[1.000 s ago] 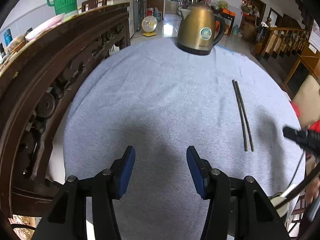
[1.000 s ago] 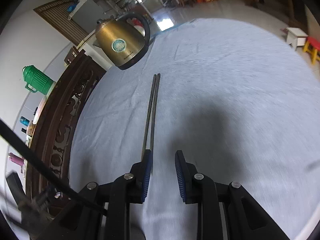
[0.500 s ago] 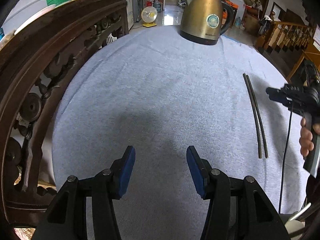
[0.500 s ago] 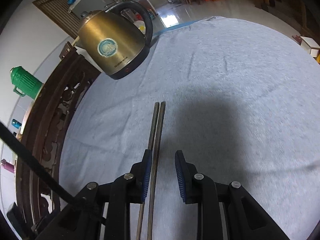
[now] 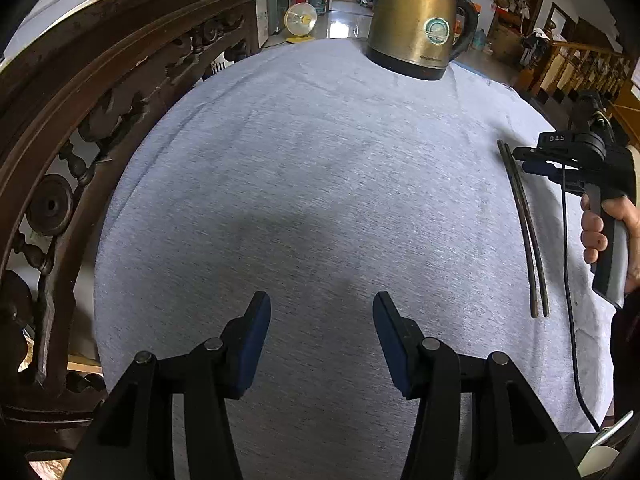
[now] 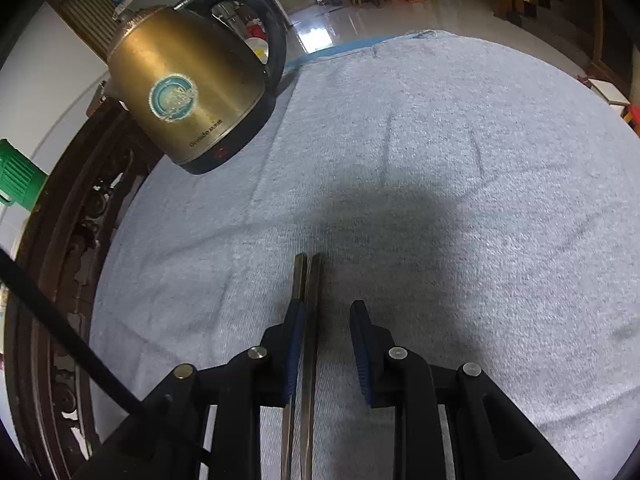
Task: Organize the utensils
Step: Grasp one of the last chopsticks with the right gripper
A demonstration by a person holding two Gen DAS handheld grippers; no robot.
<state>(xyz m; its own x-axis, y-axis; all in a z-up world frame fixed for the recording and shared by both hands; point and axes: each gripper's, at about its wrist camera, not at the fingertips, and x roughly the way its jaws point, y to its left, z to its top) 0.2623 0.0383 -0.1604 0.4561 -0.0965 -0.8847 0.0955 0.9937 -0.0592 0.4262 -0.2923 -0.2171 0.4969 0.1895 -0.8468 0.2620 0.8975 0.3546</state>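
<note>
While the right claw (image 6: 327,344) hovers over the 2 chopsticks (image 6: 310,320) at 6 o'clock from the kettle (image 6: 192,92), its narrow gap holds nothing; next it must centre, lower and close. The left claw (image 5: 320,344) waits half-wide and empty over the bench (image 5: 320,184).

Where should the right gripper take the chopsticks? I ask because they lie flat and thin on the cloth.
Judging by their pose, grip the chopsticks near the kettle-side ends, from above, right gripper centred across both. They lie parallel and close together; its left pad now overlaps one.
</note>
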